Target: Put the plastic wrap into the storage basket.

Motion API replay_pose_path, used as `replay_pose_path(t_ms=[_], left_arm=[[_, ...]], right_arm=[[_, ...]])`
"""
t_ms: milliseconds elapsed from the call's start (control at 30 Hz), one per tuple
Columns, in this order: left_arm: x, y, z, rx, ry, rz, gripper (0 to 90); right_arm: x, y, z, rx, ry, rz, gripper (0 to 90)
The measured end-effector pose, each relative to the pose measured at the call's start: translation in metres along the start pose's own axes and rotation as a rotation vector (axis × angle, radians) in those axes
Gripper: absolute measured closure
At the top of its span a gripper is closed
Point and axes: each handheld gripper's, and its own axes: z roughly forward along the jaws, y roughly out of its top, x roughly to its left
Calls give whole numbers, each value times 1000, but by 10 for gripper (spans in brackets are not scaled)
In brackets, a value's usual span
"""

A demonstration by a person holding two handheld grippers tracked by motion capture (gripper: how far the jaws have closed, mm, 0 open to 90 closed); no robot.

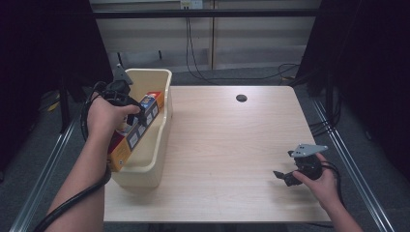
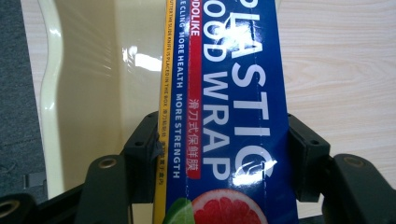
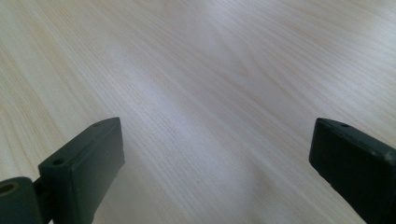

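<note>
A pale wooden table (image 1: 227, 145) fills the middle of the high view, its grain running lengthwise and a small dark round hole (image 1: 241, 98) set near the far edge; grey carpet lies around it, metal rails run along both sides on the floor, black curtains close the left and right, and black cables hang down a light wall panel at the back.

At the table's left edge stands a cream plastic bin (image 1: 150, 164), long and deep, with a rounded rim; a long plastic wrap box (image 1: 135, 133) leans in it, one end down near the bin's near corner and the other end raised toward the far left rim; the box shows orange and printed panels from above, and in the left gripper view its blue face (image 2: 233, 107) carries white lettering, a yellow edge strip and a grapefruit picture at the bottom.

The left gripper (image 1: 138, 113) is clenched on the box near its raised end; in its own view both black pads press against the box's two long sides, with the bin's glossy inner wall (image 2: 93, 93) behind.

The right gripper (image 1: 283, 176) rests low over the bare table at the near right, well apart from the bin; its jaws stand wide and released, with nothing but wood grain between them.
</note>
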Motion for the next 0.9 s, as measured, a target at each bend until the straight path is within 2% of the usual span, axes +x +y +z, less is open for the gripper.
replay_pose_path(t_ms=[100, 133, 300, 467, 500, 900], left_arm=[[0, 0, 3, 7, -5, -18, 404], [0, 0, 4, 8, 3, -9, 404], [0, 0, 8, 10, -4, -20, 404], [0, 1, 12, 23, -1, -10, 404], [0, 1, 12, 29, -10, -20, 404], [2, -1, 19, 40, -7, -36, 404]], right_arm=[[0, 0, 0, 1, -2, 2, 32], [0, 0, 0, 0, -2, 2, 32], [0, 0, 0, 0, 0, -1, 32], [0, 0, 0, 0, -1, 4, 32], [0, 0, 0, 1, -1, 4, 32], [0, 0, 0, 1, -1, 2, 32]])
